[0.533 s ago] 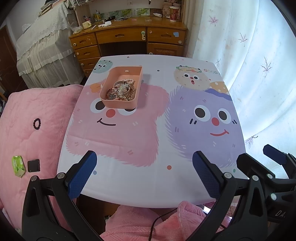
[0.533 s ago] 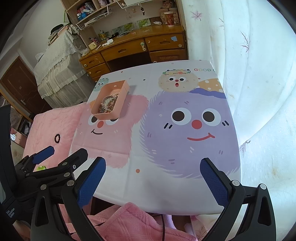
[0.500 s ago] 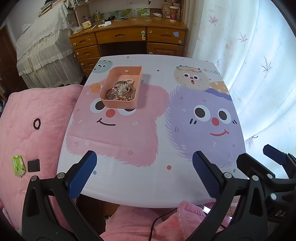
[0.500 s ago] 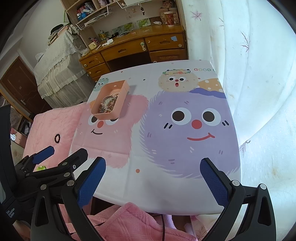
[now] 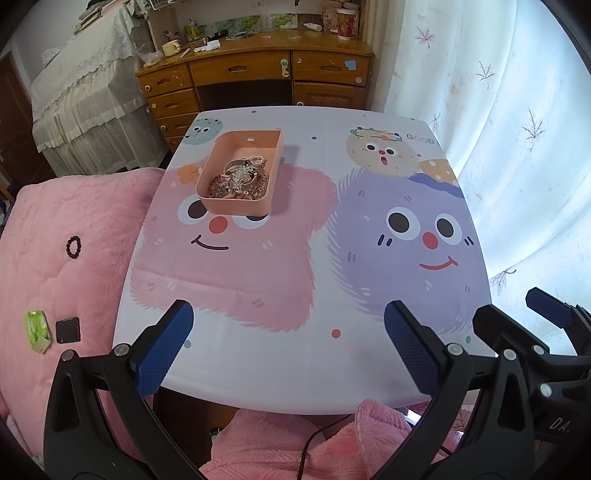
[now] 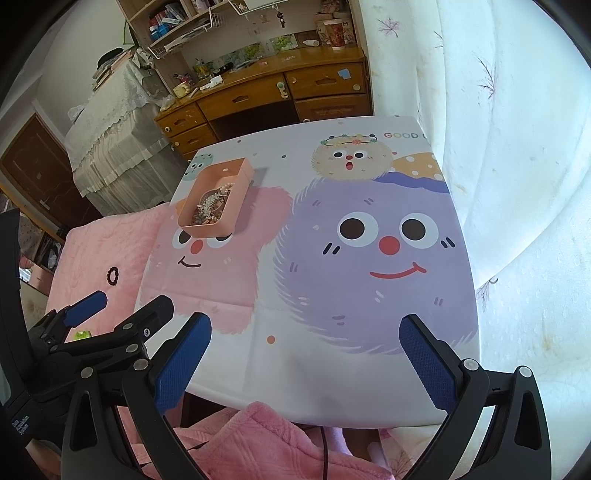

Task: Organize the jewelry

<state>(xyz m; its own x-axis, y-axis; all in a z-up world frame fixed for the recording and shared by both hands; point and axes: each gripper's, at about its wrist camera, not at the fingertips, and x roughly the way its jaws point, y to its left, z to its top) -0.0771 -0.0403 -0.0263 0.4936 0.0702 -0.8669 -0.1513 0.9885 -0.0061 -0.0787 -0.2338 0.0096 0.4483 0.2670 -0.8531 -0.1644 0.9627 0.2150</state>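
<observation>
Hovering over the near edge of the surface [image 5: 295, 362], the left tool [image 5: 288, 347] and the right tool [image 6: 306, 354] both stand wide open and empty, while the jewelry [image 5: 238, 179] lies far ahead inside the pink box [image 5: 236, 205].

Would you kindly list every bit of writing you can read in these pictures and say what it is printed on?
"GOOD": on the tablecloth, cut off at the edge.
"M": on the cup on the desk.
"DA.": on the right gripper, seen from the left camera.
Small white print on the left gripper: too blurred to read.
</observation>
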